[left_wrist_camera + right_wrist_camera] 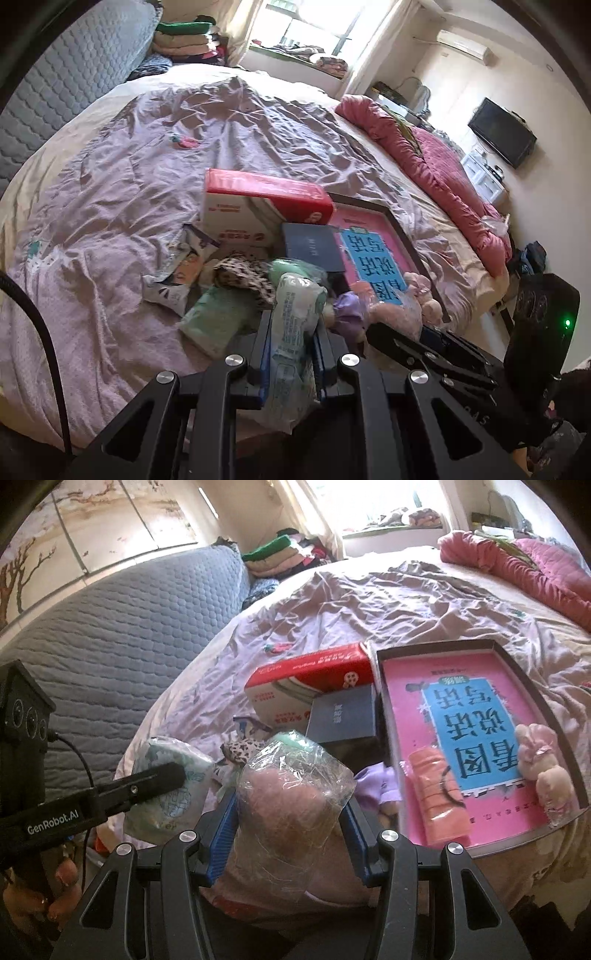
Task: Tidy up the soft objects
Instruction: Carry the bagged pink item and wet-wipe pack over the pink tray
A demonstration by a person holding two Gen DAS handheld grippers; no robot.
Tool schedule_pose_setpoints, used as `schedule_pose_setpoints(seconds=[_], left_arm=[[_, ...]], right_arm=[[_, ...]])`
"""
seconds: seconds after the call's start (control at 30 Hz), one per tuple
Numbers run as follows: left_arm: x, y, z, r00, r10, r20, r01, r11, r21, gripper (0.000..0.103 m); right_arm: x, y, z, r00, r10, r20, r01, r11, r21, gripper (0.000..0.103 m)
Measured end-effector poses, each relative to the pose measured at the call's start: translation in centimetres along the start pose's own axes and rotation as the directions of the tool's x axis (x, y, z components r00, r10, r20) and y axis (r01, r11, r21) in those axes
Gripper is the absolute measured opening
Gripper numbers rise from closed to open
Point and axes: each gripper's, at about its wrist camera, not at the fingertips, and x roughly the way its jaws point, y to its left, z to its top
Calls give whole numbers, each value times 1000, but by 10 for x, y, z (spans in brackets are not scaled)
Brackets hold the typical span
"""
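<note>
My left gripper (290, 332) is shut on a pale green tissue pack (295, 317) in printed plastic, held just above the bed's near edge; it also shows in the right wrist view (166, 775). My right gripper (291, 805) is shut on a pink soft item in a clear plastic bag (291, 794). Beyond lie a mint green pack (218, 317), a leopard-print cloth (243, 277), a purple soft item (347, 310) and a pink plush toy (543, 764). An orange-pink pack (436, 797) lies in the tray.
A dark-rimmed tray (436, 648) holds a pink and blue book (480, 716). A red and white box (258, 206) and a dark blue box (314, 247) stand behind the pile. The bed's wrinkled lilac cover (147, 166) stretches away; a pink quilt (424, 155) lies along its right.
</note>
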Motion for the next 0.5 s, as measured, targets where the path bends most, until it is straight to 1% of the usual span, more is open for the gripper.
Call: schedule_pose_setpoints(seconds=[0.13, 0.33, 0.4, 0.5], left_arm=[[-2, -14, 3, 1000, 0, 4, -1, 1000, 28, 19], [-2, -41, 12, 1000, -15, 15, 14, 998, 68, 19], [-1, -52, 15, 1000, -25, 15, 24, 996, 85, 19], [3, -67, 18, 999, -34, 8, 33, 993, 110, 19]], right_arm=[[-12, -11, 4, 1000, 6, 25, -7, 999, 36, 54], [-33, -26, 16, 997, -32, 63, 31, 999, 17, 54], [-42, -34, 22, 997, -28, 71, 26, 999, 31, 54], [-56, -46, 32, 995, -47, 86, 43, 998, 39, 54]])
